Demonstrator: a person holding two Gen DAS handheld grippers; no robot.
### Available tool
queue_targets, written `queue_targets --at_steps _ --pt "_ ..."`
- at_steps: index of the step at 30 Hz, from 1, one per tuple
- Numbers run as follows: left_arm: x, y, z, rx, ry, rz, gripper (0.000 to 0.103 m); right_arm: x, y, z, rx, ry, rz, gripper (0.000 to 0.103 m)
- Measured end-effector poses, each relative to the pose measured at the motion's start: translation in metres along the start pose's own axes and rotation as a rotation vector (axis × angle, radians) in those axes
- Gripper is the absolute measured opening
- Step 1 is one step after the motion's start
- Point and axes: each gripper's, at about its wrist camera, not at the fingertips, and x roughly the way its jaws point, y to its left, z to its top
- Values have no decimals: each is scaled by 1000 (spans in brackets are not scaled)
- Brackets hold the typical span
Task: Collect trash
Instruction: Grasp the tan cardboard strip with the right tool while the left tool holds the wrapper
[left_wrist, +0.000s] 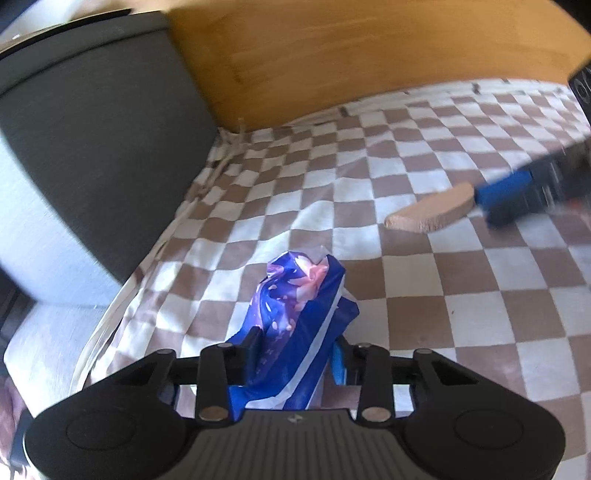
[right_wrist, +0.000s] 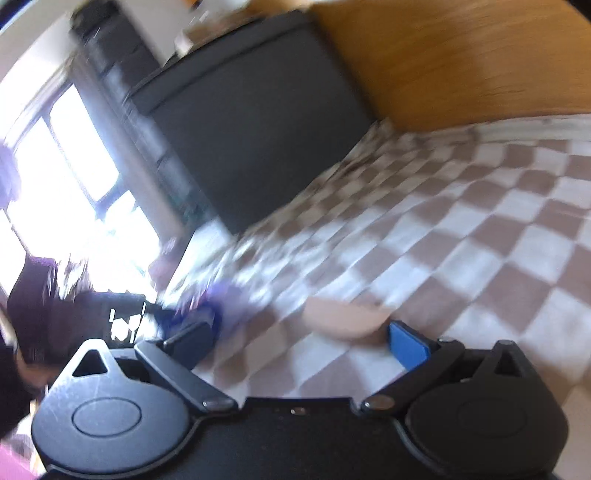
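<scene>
**Left fingers pinching a blue wrapper on the checked bed; right fingers spread**

Left wrist view, nearest: the left gripper (left_wrist: 295, 354) has its fingers closed in on a crumpled blue wrapper (left_wrist: 295, 317) with a pink and purple flower print and a white stripe. The wrapper stands up between the black finger (left_wrist: 251, 350) and the blue one, pinched at its lower part, its top rising free above them. It sits on the bed (left_wrist: 424, 288), which is covered by a brown-and-white checked sheet, near the bed's left edge. Further out, toward the right edge of the bed, lies a flat tan piece (left_wrist: 430, 210), touched at its right end by the blue finger of the right gripper (left_wrist: 517, 195). Beyond the bed's left edge stands a dark grey cabinet (left_wrist: 92, 129); at the far end rises a wooden headboard (left_wrist: 369, 55).

Right wrist view, blurred: the right gripper's fingers are spread wide, the tan piece just ahead of them, nothing clamped. The left gripper shows dimly at the left.
</scene>
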Motion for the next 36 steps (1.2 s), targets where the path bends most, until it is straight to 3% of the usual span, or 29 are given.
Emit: queue_targets --at_steps 3,6,10,14,18,23,26,30,32,36 --pt "-13 2 -4 -82 -12 19 28 7 25 -4 -137 88 19 79" --pt "-26 2 -8 -142 -37 31 27 13 41 -6 -233 96 -108 59" --pt "-42 -2 -15 -228 -66 10 27 10 41 -3 -278 37 -321 57" --pt "-56 -5 -21 -296 -95 -14 27 -1 14 10 -181 -57 -395 68" --pt "-70 -9 -24 -335 -119 -38 27 -1 -25 20 -4 -71 -293 70" --pt "-81 -14 -26 -369 -122 -49 27 11 -43 24 65 -53 -86 72" --pt "-87 -16 -28 -398 -121 -46 27 14 -31 21 5 -5 -45 72" --pt "-93 -19 -30 -423 -124 -47 27 24 0 12 -162 122 49 62" --pt "-96 -21 -32 -432 -127 -50 27 26 16 7 -244 150 13 56" --pt "-97 -22 -35 -457 -133 -58 27 32 37 0 -357 98 -157 52"
